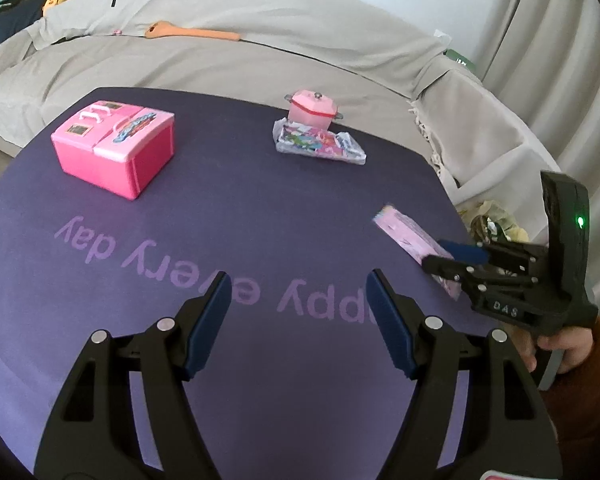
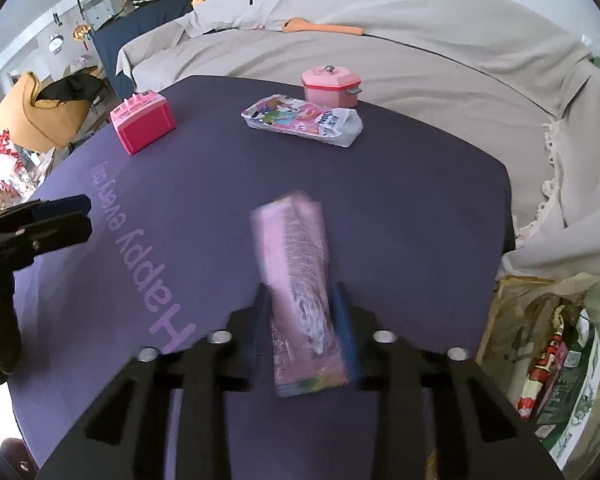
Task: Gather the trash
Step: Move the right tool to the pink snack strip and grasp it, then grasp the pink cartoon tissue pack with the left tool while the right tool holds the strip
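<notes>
A pink packet [image 2: 294, 248], blurred, stands between the blue pads of my right gripper [image 2: 300, 292], which is shut on its lower half. In the left wrist view the same packet [image 1: 404, 236] sticks out of the right gripper [image 1: 436, 254] over the right edge of the purple mat [image 1: 240, 208]. My left gripper [image 1: 300, 280] hangs open above the mat's lettering with nothing between its fingers; it also shows at the left as the left gripper [image 2: 80, 216]. A colourful crumpled wrapper [image 1: 320, 144] [image 2: 300, 120] lies at the far side of the mat.
A pink toy pot [image 1: 312, 108] stands just behind the wrapper, and a pink toy fridge [image 1: 114, 144] lies at the far left. A plastic bag of rubbish [image 2: 560, 340] sits on the floor right of the table. A covered sofa [image 1: 220, 60] runs behind.
</notes>
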`<state>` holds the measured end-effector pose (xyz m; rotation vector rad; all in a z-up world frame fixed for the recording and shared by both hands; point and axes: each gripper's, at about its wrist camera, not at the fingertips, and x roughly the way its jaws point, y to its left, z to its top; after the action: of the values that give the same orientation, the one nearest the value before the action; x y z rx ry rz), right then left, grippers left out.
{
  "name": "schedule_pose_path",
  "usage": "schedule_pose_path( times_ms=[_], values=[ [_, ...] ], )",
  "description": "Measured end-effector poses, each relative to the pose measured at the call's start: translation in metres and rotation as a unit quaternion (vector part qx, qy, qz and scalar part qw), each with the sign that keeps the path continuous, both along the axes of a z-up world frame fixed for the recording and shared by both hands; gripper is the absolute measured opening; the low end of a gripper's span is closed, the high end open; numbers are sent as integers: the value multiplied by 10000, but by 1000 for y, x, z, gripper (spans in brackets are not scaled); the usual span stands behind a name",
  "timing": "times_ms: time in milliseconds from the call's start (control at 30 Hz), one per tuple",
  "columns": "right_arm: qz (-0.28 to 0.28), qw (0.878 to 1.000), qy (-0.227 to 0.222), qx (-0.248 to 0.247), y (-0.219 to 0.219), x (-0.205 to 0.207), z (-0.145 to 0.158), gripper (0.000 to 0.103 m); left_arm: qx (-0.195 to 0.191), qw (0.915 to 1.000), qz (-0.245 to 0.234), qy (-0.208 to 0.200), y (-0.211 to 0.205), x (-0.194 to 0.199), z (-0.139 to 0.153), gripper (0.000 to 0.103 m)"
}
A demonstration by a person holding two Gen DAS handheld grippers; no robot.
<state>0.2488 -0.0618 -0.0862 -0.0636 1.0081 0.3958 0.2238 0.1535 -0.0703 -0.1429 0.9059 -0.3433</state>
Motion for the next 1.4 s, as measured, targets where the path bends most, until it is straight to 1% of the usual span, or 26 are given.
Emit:
schedule_pose_path(
  times_ms=[133, 200, 300, 500, 600, 700, 767, 800, 833, 867, 967, 1067, 1133, 1167, 1267, 1400],
  values=[
    [-182, 9997, -48, 159, -14, -13, 3, 22, -70, 9999, -68, -86, -7, 18, 3, 66],
    [-287, 9993, -91, 202, -21, -23, 6, 22, -89, 9998, -174, -85, -16, 36, 4, 66],
    [-374, 9988, -215, 241, -31, -40, 13, 22, 79, 9998, -110, -140, -31, 70, 3, 66],
    [-665, 9964, -462, 233, -50, -65, 19, 22, 226, 9980, 576, -114, -45, 136, -9, 66],
    [-781, 9954, -474, 303, -59, -73, 18, 22, 337, 9954, 890, -80, -49, 156, -17, 66],
    [-769, 9954, -464, 339, -61, -77, 16, 22, 388, 9939, 1022, 122, -53, 172, -27, 54],
    [-732, 9958, -451, 324, -59, -78, 13, 22, 391, 9932, 1057, 289, -54, 178, -33, 40],
    [-718, 9959, -437, 328, -58, -78, 11, 22, 380, 9931, 1055, 344, -54, 179, -36, 36],
    [-707, 9960, -412, 347, -57, -79, 10, 22, 424, 9929, 1063, 338, -55, 179, -36, 29],
    [-701, 9961, -394, 368, -56, -79, 8, 22, 435, 9934, 1020, 305, -56, 177, -36, 15],
    [-695, 9960, -370, 422, -54, -79, 7, 22, 411, 9947, 900, 278, -53, 165, -32, 10],
    [-667, 9957, -396, 497, -53, -78, 10, 22, 385, 9955, 863, 84, -43, 139, -20, 9],
    [-661, 9955, -419, 541, -52, -79, 12, 22, 231, 9961, 849, -71, -35, 119, -11, 9],
    [-668, 9952, -449, 551, -51, -80, 14, 22, 139, 9963, 831, -183, -30, 103, -3, 9],
    [-671, 9946, -542, 578, -49, -82, 20, 22, 27, 9960, 767, -462, -21, 64, 15, 9],
    [-714, 9935, -696, 555, -51, -86, 30, 22, 64, 9959, 623, -650, -24, 25, 34, 9]
  ],
)
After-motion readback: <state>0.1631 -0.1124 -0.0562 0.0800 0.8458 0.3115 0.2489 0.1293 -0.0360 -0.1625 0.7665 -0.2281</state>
